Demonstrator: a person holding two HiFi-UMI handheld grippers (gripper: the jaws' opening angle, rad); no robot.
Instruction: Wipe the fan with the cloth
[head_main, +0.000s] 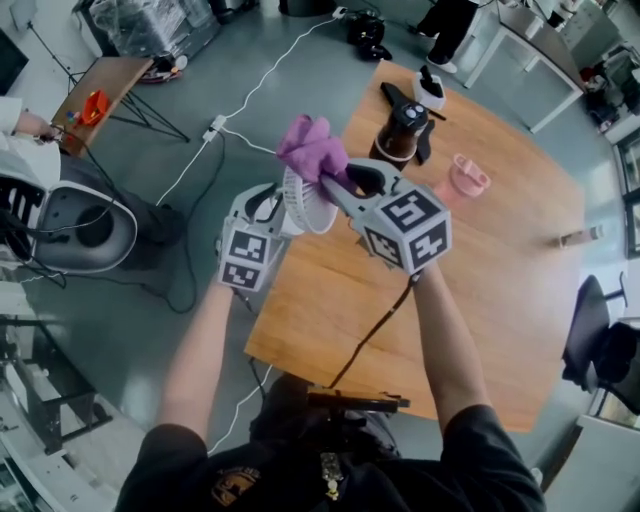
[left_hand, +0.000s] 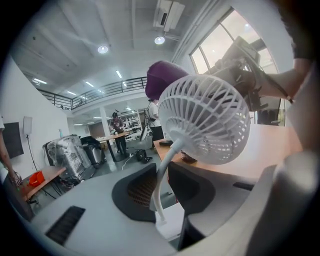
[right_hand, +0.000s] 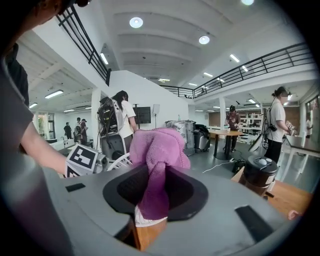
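Found the fan (head_main: 305, 200) lifted clear of the desk (head_main: 480, 300), at the desk's left edge in the head view. Confirmed the left hand-held gripper (left_hand: 164, 187) clenched on the fan's thin white stem, which runs up between the two dark pads. Noted the round white slatted cage standing above those jaws, tilted to the right in the left gripper view.

Confirmed the right hand-held gripper (right_hand: 157, 189) grasping the cloth (head_main: 312, 148): purple fabric pinched between the pads, bunched in a loose mass beyond the jaw tips, with a short end hanging below them. Placed the cloth against the upper rim of the fan's cage in the head view; seen in the left gripper view as a purple bulge behind the cage's upper left. Could not settle from any view how firmly it presses there. Recorded both marker cubes close together, the right one over the desk, the left one beside it.

Logged on the desk, well apart from the fan: a dark-lidded jar (head_main: 402, 130), a pink item (head_main: 467, 175) and a dark cable (head_main: 372, 335).
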